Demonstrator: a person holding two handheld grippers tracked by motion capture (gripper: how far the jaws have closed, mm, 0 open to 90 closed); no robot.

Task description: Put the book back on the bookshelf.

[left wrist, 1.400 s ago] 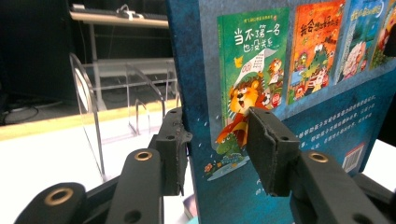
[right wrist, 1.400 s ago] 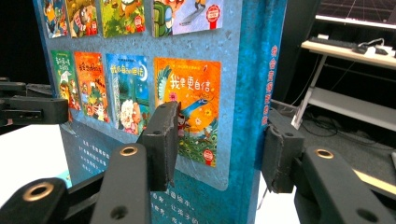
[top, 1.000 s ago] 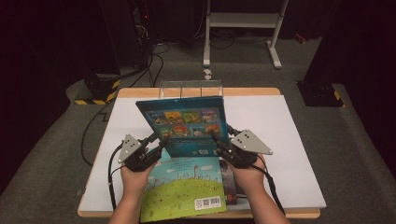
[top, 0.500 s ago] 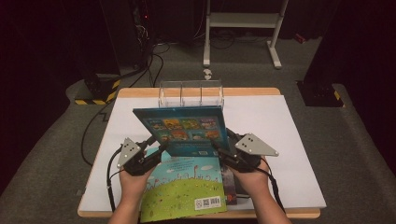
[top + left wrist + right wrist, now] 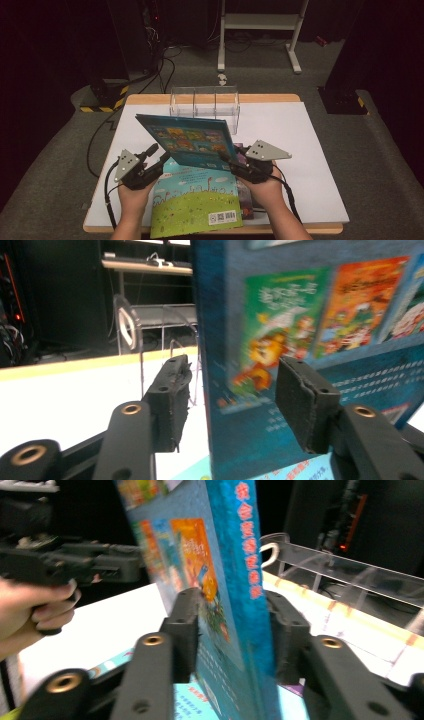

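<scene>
White table (image 5: 310,150): right gripper (image 5: 231,161) just clamped blue book (image 5: 187,140); left gripper (image 5: 159,156) jaws parting, off it. One-sided hold, book may tip short of acrylic rack (image 5: 205,102).

— What am I seeing from above?

— I'm holding a blue book (image 5: 187,141) tilted above the white surface (image 5: 300,150). My right tool (image 5: 226,159) is gripping its right lower corner, its jaws having just been closing on it; my left tool (image 5: 156,153) is sitting at the left lower edge, its jaws having just been opening.

— Anything underneath?

— A green-covered book (image 5: 195,202) is lying flat near the front edge. A clear rack (image 5: 205,102) is standing behind.
</scene>
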